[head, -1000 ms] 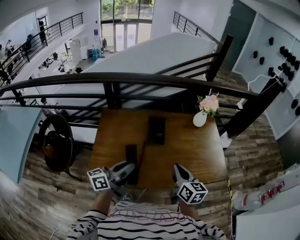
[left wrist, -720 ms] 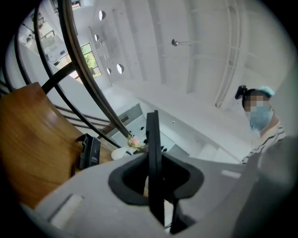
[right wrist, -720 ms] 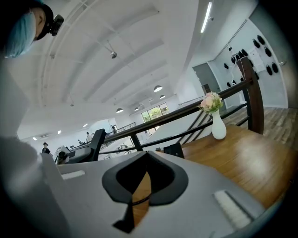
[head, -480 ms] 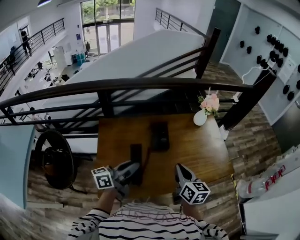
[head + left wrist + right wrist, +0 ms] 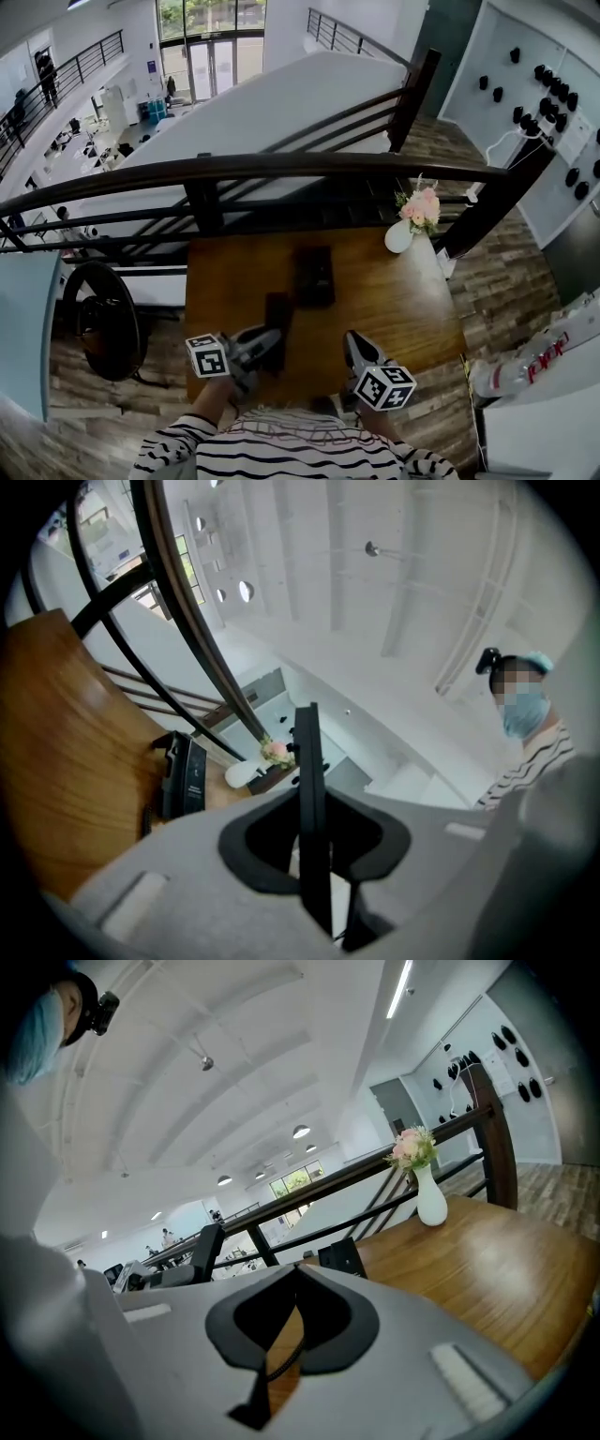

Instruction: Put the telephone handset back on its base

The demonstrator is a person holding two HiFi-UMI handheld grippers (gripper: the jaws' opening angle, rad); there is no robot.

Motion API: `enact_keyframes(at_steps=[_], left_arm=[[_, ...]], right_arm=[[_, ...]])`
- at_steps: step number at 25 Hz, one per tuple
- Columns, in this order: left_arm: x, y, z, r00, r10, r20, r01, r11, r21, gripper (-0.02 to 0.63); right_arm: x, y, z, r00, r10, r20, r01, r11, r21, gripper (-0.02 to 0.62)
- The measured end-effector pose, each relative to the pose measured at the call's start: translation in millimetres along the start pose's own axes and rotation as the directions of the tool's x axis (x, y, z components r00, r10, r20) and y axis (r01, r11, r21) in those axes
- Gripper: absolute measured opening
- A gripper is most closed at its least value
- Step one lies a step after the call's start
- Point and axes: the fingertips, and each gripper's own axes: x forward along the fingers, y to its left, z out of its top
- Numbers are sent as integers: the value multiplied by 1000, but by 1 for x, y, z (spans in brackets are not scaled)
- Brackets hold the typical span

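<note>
Handset [image 5: 277, 312] clamped in left tool [image 5: 271, 338], near base [image 5: 315, 275]

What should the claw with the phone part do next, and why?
Probably the left claw should carry the handset forward, toward the railing, and line it up over the base. The claw is shut on the handset, and the base sits farther along the table with nothing on its cradle, so that gap likely has to close before lowering.
</note>
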Motion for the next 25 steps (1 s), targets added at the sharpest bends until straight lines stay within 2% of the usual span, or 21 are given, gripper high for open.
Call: enact_keyframes(at_steps=[8,17,25], left_arm=[[47,39,5,994,79,80,-79,997,-7,74],[88,85,5,990,133,48,-134,991,15,73],[115,138,-1,990,138,18,-138,990,-18,73]], right_arm=[[28,-55,26,993,75,-89,-77,997,-25,0],[61,-91,36,980,131,-147,-134,991,-16,2],[70,-124,34,981,96,-166,-96,995,6,0]])
